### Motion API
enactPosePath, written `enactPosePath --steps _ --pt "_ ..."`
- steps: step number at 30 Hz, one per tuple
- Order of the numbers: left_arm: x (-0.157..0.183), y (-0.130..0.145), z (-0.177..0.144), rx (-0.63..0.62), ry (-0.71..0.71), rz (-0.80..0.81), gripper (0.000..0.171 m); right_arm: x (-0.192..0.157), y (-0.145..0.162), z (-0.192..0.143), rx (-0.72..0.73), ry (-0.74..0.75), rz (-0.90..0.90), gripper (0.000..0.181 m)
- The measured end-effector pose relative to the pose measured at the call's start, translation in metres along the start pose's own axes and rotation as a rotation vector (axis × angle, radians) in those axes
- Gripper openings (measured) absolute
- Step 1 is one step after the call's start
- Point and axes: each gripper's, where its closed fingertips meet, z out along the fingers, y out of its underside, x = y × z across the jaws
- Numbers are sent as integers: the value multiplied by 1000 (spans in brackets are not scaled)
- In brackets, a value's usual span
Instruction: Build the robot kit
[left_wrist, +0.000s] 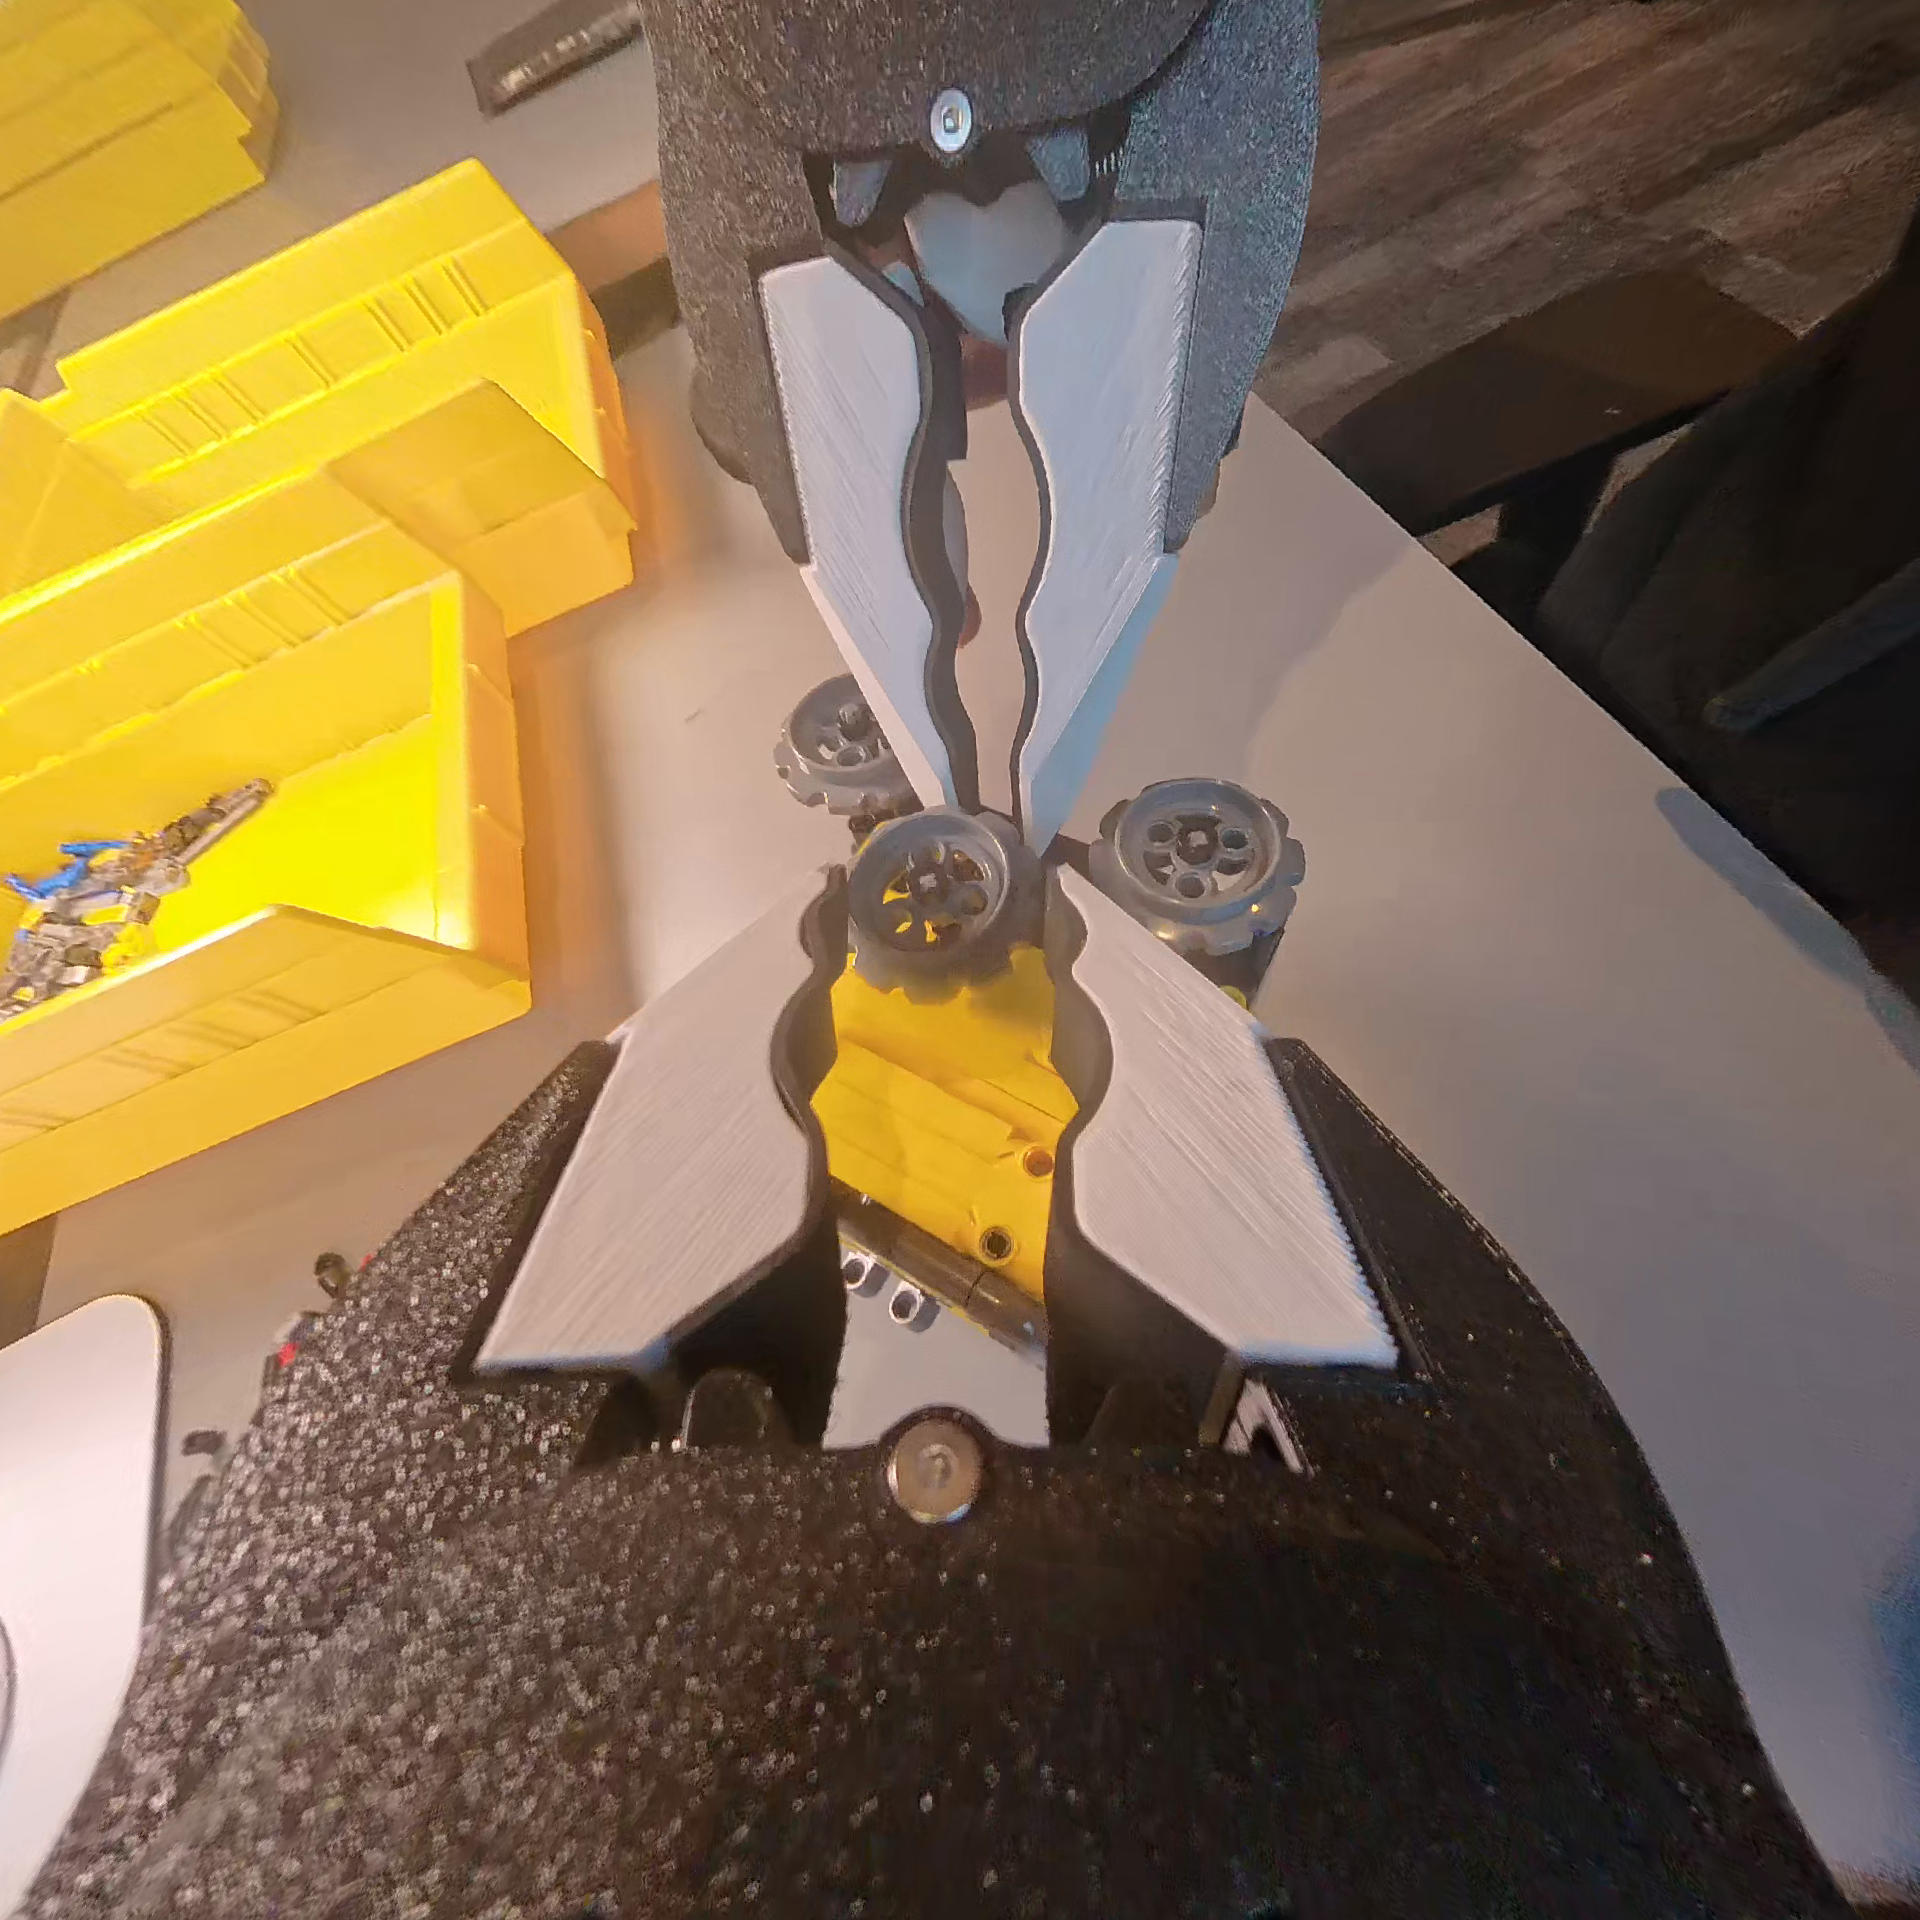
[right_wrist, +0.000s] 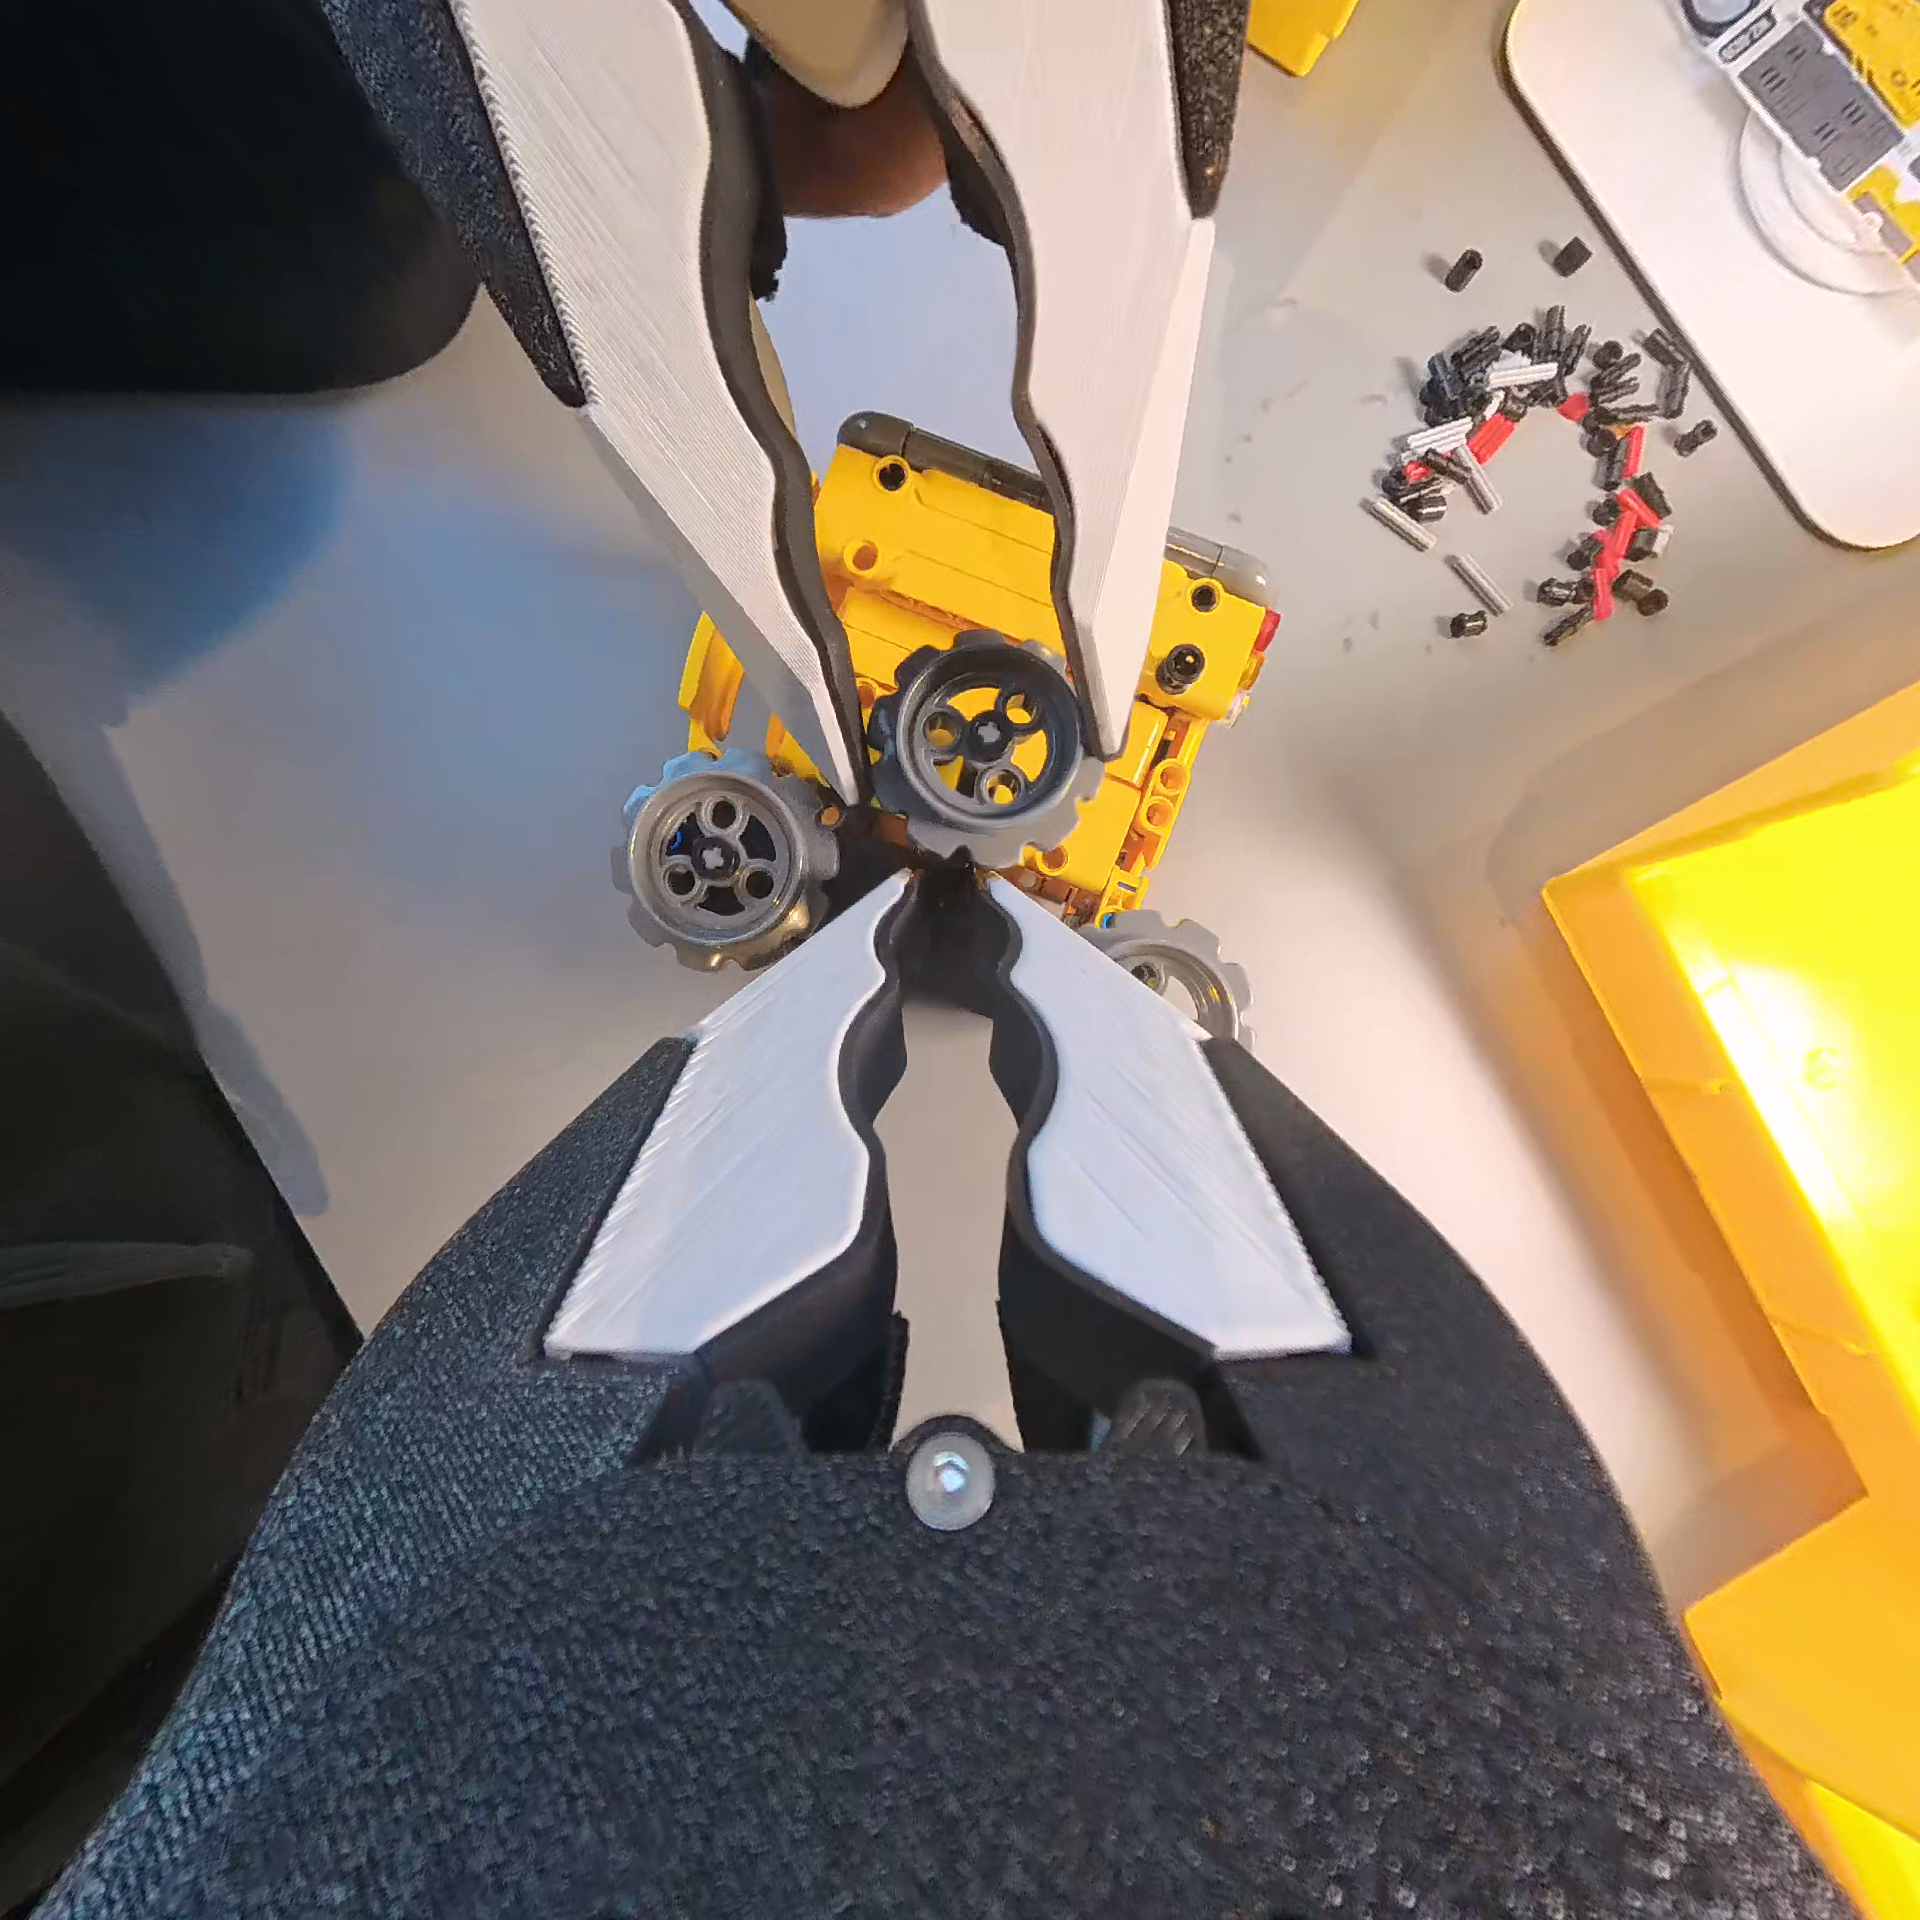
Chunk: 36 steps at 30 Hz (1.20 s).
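A yellow brick-built model (left_wrist: 935, 1101) with grey toothed wheels lies on the pale table (left_wrist: 1455, 935). My left gripper (left_wrist: 940, 894) is shut on one wheel (left_wrist: 935, 904), a finger on each side of it. The same wheel (right_wrist: 987, 738) shows in the right wrist view between the left gripper's fingers (right_wrist: 727, 468), in front of the model (right_wrist: 935, 540). My right gripper (right_wrist: 948, 883) is nearly closed on a small black part (right_wrist: 943, 909) just beside that wheel. Its tips (left_wrist: 992, 810) meet the wheel's far edge. Two more wheels (right_wrist: 717, 857) (right_wrist: 1174, 971) sit on either side.
Yellow bins (left_wrist: 312, 416) stand at the left, one holding loose parts (left_wrist: 104, 883). A pile of black, red and grey pins (right_wrist: 1538, 468) lies beside a white tray (right_wrist: 1621, 208). Another yellow bin (right_wrist: 1766, 1039) is at the right. The table edge (left_wrist: 1558, 644) and a dark chair (left_wrist: 1714, 571) are near. The grippers are tip to tip, or close to it.
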Motion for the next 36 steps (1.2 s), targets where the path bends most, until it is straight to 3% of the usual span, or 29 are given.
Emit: enactPosePath --steps 5,25,36 --pt "-2 4 -5 0 26 -46 40 0 0 2 -13 2 22 8" --pt "4 0 -11 60 118 -42 34 -6 -5 -2 48 -87 200 8" --pt "7 0 -10 50 110 -9 34 -8 -2 2 45 -54 152 8"
